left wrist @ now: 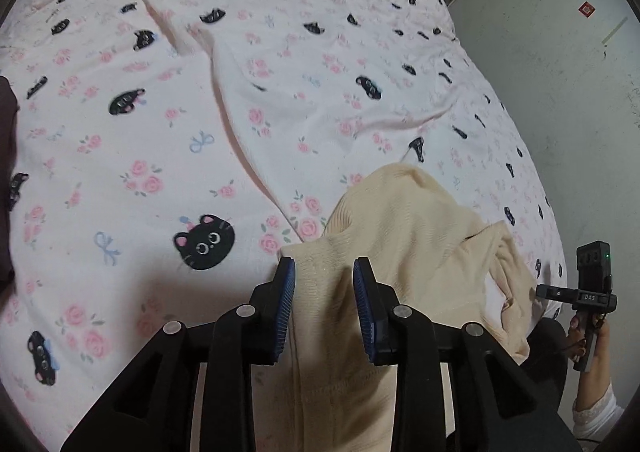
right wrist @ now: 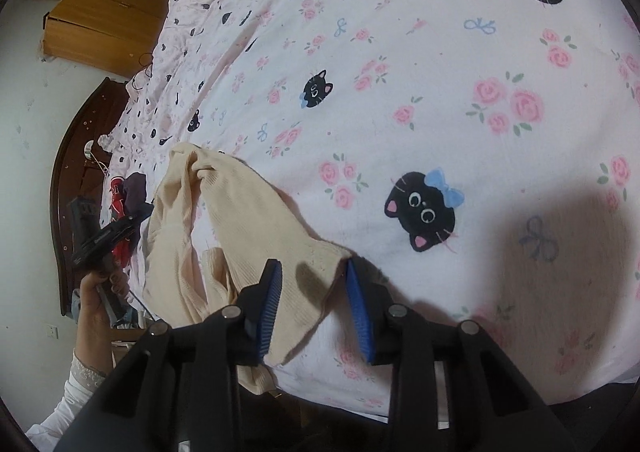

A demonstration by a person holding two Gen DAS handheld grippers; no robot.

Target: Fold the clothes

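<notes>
A: Left wrist view, nearest first: left tongs (left wrist: pixel 324 272) at six o'clock, blue pads parted a little, a band of the cream knit garment (left wrist: pixel 404 220) running up between them. No clear press of pad on cloth; looks loose rather than clamped.

B: And the rest of the garment?

A: Spread from six toward three o'clock, rumpled, one edge hanging off the bed (left wrist: pixel 160 156) near four. At four o'clock too, the right tongs (left wrist: pixel 538 290) in a hand (left wrist: pixel 590 336), state unreadable from here.

B: Right wrist view?

A: Closest again the tongs: right tongs (right wrist: pixel 314 266) at six o'clock, jaws moderately apart, a corner of the garment (right wrist: pixel 256 220) lying between them, touching the far pad's tip, not squeezed. Remainder trailing toward nine and ten o'clock, bunched. Left tongs (right wrist: pixel 136 218) at nine o'clock, held in a hand (right wrist: pixel 94 296).

B: Progress on folding?

A: Early, by the look of it. No neat fold visible; still crumpled, needing spreading flat, then folding. Dark clothes (right wrist: pixel 128 192) beyond at nine o'clock, untouched.
</notes>
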